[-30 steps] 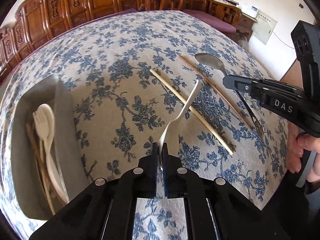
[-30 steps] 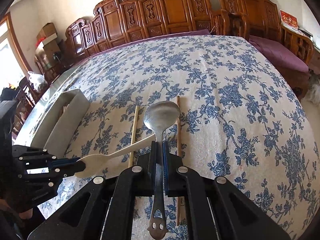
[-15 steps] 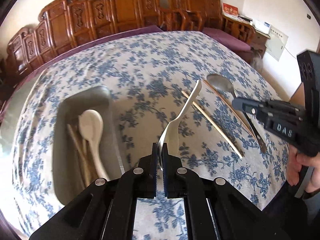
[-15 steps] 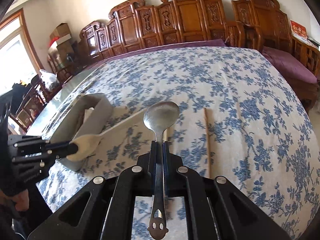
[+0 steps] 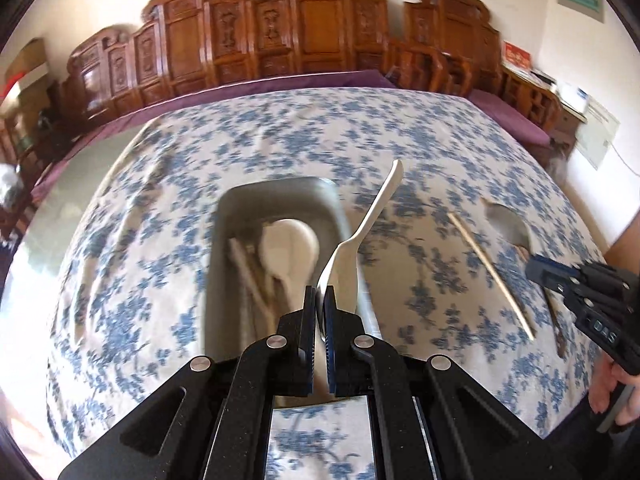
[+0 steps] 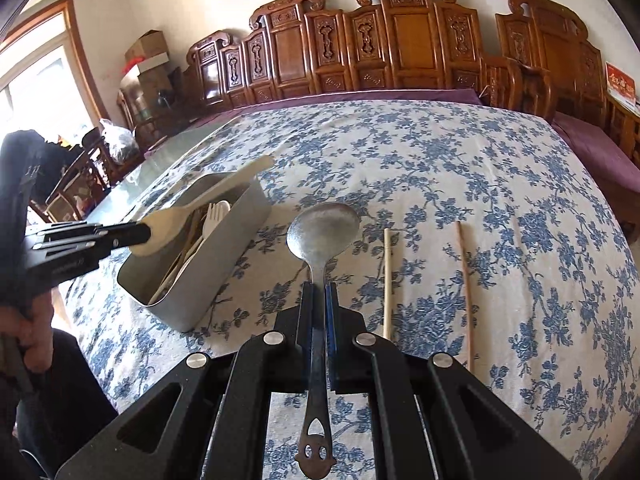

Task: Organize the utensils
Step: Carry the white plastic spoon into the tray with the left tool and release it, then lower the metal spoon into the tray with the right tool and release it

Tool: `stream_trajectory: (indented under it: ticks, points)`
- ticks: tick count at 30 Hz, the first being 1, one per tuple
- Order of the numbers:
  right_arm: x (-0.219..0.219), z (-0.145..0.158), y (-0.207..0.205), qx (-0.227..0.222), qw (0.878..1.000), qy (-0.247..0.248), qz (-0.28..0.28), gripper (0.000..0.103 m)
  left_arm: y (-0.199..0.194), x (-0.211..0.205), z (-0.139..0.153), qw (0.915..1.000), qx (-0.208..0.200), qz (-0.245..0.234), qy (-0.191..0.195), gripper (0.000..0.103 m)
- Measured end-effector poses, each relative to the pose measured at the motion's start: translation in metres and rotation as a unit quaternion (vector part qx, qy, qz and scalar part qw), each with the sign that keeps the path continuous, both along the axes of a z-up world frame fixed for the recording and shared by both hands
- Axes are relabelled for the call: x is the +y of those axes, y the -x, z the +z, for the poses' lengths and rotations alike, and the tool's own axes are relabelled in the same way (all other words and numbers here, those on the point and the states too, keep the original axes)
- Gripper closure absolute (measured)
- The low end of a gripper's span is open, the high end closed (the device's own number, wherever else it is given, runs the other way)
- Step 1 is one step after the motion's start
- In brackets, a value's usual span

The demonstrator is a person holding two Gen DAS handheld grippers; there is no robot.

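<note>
Left gripper (image 5: 319, 300) pinches cream spoon (image 5: 362, 236) by bowl over grey bin (image 6: 224, 248); view blurred, handle may clip rim. Right gripper (image 6: 319, 296) clamps metal spoon (image 6: 323, 232); could slip.

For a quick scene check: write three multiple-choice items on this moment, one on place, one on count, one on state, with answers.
1. Where is the grey box relative to the metal spoon?
A. To its left
B. To its right
C. Under it

2. How many chopsticks lie on the tablecloth?
A. One
B. Two
C. Four

3. What do the left tongs hold?
A. Nothing
B. A chopstick
C. A cream spoon

Answers: 1 A, the right view shows the box at left. 2 B, two sticks lie right of the spoon. 3 C, jaws shut on its bowl.
</note>
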State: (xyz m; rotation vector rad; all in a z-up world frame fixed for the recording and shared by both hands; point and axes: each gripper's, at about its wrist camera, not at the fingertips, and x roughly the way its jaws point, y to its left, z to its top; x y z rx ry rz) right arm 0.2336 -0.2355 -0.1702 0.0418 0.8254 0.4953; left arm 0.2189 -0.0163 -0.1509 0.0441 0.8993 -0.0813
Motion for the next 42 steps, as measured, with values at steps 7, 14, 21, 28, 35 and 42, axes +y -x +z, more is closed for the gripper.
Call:
stream_trajectory:
  ticks: [7, 14, 21, 28, 35, 42]
  points:
    - [0.006, -0.001, 0.002, 0.0, 1.0, 0.003, 0.008, 0.096, -0.007, 0.027, -0.006, 0.9989, 0.002, 0.045, -0.015, 0.1]
    - [0.007, -0.004, 0.001, 0.004, 1.0, 0.005, 0.007, 0.096, -0.015, 0.032, -0.025, 0.9975, 0.025, 0.063, -0.019, 0.1]
    - [0.006, -0.006, 0.001, 0.005, 1.0, 0.006, 0.007, 0.096, -0.02, 0.023, -0.04, 0.9972, 0.042, 0.057, -0.025, 0.1]
    - [0.006, -0.007, 0.0, 0.006, 1.0, 0.007, 0.008, 0.096, -0.023, 0.014, -0.045, 0.9975, 0.055, 0.041, -0.018, 0.098]
    - [0.009, -0.006, 0.002, 0.004, 1.0, 0.006, 0.012, 0.096, -0.018, 0.015, -0.035, 0.9988, 0.044, 0.022, -0.006, 0.085]
    - [0.02, -0.001, 0.004, 0.004, 1.0, 0.009, 0.02, 0.096, -0.011, 0.021, -0.018, 0.9998, 0.015, -0.001, -0.013, 0.085]
